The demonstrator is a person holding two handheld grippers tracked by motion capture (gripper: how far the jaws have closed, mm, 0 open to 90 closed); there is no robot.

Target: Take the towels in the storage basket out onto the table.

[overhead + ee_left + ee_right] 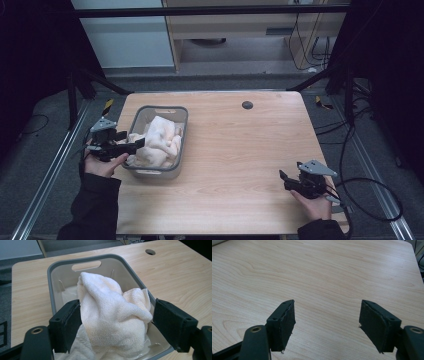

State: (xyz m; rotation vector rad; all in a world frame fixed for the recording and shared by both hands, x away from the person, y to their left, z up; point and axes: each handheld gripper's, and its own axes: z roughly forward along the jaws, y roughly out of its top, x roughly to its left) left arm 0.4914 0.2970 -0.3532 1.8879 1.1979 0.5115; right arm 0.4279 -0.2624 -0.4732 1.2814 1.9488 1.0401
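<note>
a light wooden table point(235, 165) carries a grey plastic basket point(181, 114) at its left side, with a cream towel point(110, 315) heaped inside. the left gripper point(116, 323) reaches in at the basket's near rim — jaws apart, straddling the towel's raised fold. the right gripper point(327, 322) sits at the table's near right — jaws wide over bare wood.

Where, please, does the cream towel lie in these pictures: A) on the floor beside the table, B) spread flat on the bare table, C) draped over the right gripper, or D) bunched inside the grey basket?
D: the towel sits crumpled within the basket, between the open jaws of the left gripper.
</note>
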